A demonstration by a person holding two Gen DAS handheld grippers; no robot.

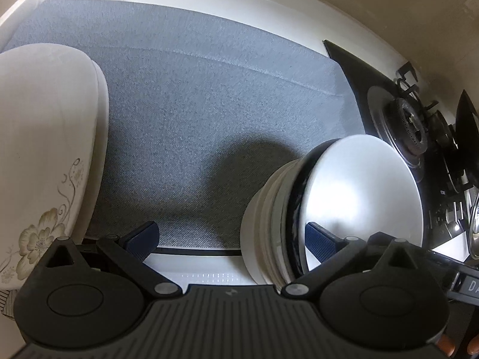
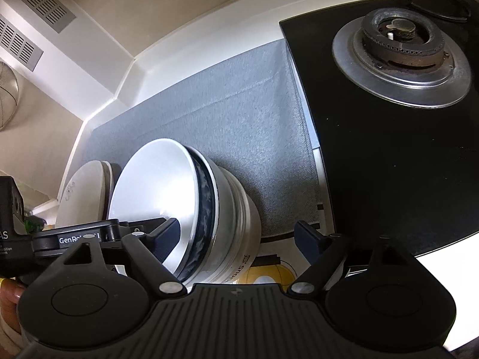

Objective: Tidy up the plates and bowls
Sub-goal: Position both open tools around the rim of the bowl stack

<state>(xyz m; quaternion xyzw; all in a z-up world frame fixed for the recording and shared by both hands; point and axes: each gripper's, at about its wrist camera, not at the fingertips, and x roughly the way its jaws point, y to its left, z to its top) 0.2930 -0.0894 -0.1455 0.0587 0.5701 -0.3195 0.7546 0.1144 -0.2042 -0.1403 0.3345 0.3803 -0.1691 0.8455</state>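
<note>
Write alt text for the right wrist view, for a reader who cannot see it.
A stack of nested white ceramic bowls, one with a dark blue patterned rim, stands on a grey fabric mat, with the open right claw straddling its right side. A black glass gas stove lies right; floral white plates sit left.

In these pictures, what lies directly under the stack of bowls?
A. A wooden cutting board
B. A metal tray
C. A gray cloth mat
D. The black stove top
C: the stack of bowls stands on the gray cloth mat, beside the black stove top, not on it.
</note>
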